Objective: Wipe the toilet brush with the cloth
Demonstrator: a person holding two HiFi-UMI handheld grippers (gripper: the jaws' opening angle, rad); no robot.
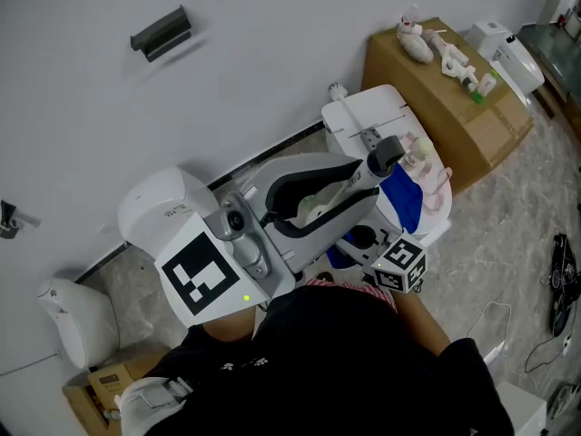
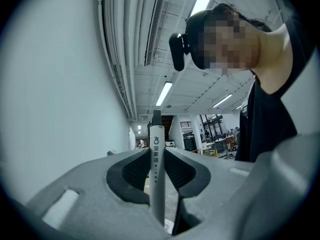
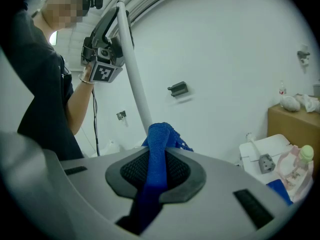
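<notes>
Clamping toilet brush (image 2: 157, 174) and cloth (image 3: 158, 146) separately.

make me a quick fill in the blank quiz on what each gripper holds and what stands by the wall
1. The left gripper grips the toilet brush by its ____.
2. The right gripper is shut on a cloth whose colour is ____.
3. In the head view, a brown cardboard ____ stands against the white wall.

Missing words: handle; blue; box
</notes>
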